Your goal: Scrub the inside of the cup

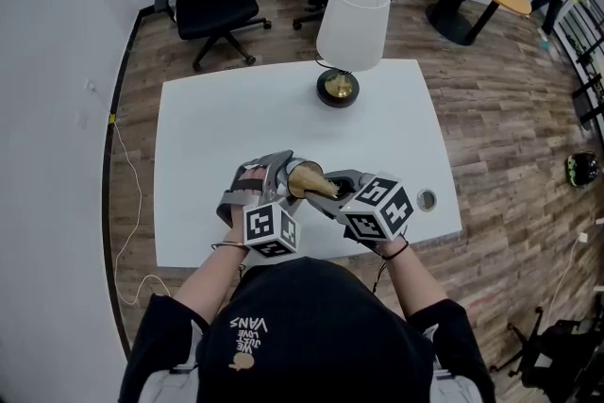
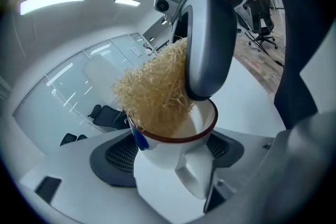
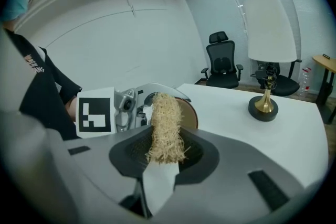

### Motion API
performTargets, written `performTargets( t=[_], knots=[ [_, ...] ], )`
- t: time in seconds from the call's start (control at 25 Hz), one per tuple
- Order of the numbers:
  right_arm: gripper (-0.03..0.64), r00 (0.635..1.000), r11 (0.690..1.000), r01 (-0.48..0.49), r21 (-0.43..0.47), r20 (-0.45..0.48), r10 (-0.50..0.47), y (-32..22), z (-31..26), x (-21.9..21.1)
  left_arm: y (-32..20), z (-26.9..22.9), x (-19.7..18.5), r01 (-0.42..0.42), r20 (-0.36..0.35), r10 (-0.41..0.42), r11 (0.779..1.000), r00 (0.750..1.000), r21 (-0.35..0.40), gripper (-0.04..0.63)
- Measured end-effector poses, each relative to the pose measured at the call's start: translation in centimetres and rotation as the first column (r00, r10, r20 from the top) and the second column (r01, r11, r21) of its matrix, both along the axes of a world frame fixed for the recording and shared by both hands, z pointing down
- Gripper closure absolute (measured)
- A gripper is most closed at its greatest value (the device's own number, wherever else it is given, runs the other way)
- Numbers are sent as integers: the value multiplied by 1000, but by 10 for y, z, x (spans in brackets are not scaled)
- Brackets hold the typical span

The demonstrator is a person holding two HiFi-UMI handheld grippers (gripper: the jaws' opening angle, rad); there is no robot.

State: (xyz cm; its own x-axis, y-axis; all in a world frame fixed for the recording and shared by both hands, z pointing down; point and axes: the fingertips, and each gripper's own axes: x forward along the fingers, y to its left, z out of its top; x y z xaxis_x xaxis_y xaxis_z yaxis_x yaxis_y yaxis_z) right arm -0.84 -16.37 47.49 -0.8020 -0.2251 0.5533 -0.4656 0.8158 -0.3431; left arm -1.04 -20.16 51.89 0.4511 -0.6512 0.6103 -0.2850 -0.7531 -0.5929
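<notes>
Fingers point(image 2: 113, 157) of the left gripper point(image 1: 283, 170) clamp a white cup point(image 2: 176, 147) with a dark red rim, its handle facing the camera, held over the table point(image 1: 208, 137). The right gripper point(image 3: 165, 152) pinches a straw-coloured fibrous scrubber point(image 3: 165, 123), whose tip sits in the cup's mouth.

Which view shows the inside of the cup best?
The left gripper view: it looks into the cup, showing its rim, white inner wall and the scrubber in it. The right gripper view shows only rim behind the scrubber; the head view, hardly any.
</notes>
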Motion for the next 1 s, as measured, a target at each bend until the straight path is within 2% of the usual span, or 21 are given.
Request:
performTargets(
  t=[0.12,0.2,0.32,0.44,0.52,0.64,0.8,1.0],
  knots=[
    [517,994,996,-84,28,71,82,-12,-6,6,-2,1,0,42,-97,-48,997,994,-61,215],
    [517,980,988,-146,49,143,137,-17,-12,12,-4,4,-1,80,-194,-105,988,975,-135,215],
    [517,952,969,-231,90,225,206,-24,-20,24,-12,11,-4,119,-327,-201,960,923,-255,215],
    [517,925,948,-305,87,263,274,-30,-19,41,-22,21,-6,133,-405,-269,933,874,-334,215],
    [517,912,934,-345,90,267,311,-32,-17,51,-26,27,-6,131,-443,-293,924,848,-360,215],
    [517,893,912,-399,92,263,364,-34,-11,65,-31,35,-3,124,-477,-298,924,827,-362,215],
    [517,881,902,-428,61,251,401,-31,2,72,-37,47,0,120,-513,-329,910,793,-398,215],
    [517,876,898,-438,30,236,420,-29,14,73,-42,72,1,133,-507,-375,883,776,-449,215]
  ],
)
